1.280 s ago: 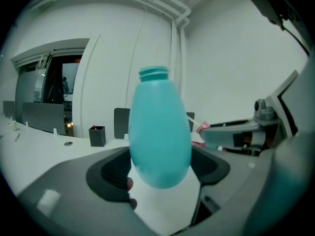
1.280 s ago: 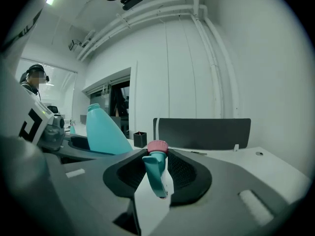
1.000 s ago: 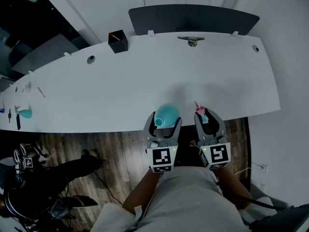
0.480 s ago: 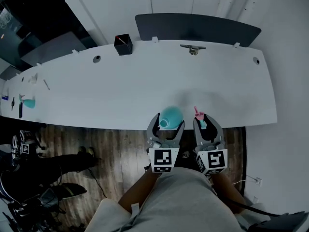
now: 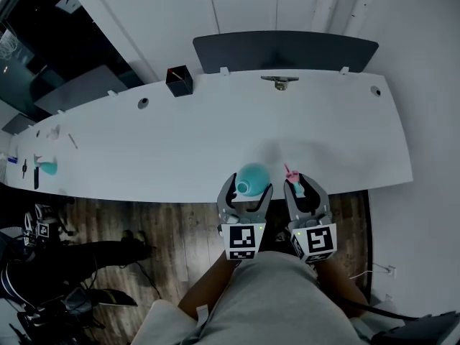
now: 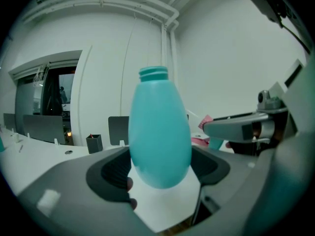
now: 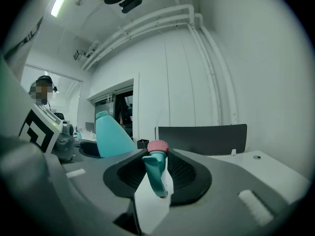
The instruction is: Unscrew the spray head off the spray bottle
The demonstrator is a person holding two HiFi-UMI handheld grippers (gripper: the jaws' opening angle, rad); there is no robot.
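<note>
A teal spray bottle (image 5: 251, 177) (image 6: 159, 132) (image 7: 111, 136) with a bare threaded neck stands upright between the jaws of my left gripper (image 5: 245, 192) (image 6: 160, 173), which is shut on its round body. The spray head (image 5: 295, 180) (image 7: 156, 170), teal with a pink nozzle, is off the bottle and clamped in my right gripper (image 5: 305, 191) (image 7: 157, 178). Both grippers hang side by side just above the near edge of the long white table (image 5: 180, 142), the right one next to the bottle. In the left gripper view the spray head (image 6: 209, 136) shows at right behind the bottle.
On the table's far side stand a black pen holder (image 5: 178, 82) and a small metal fitting (image 5: 280, 82), with a dark chair back (image 5: 284, 49) behind. Another teal bottle (image 5: 47, 168) sits at the far left. Wooden floor lies below the near edge.
Both grippers have drifted slightly along the table's near edge with bottle and spray head still held. The grips look the same.
</note>
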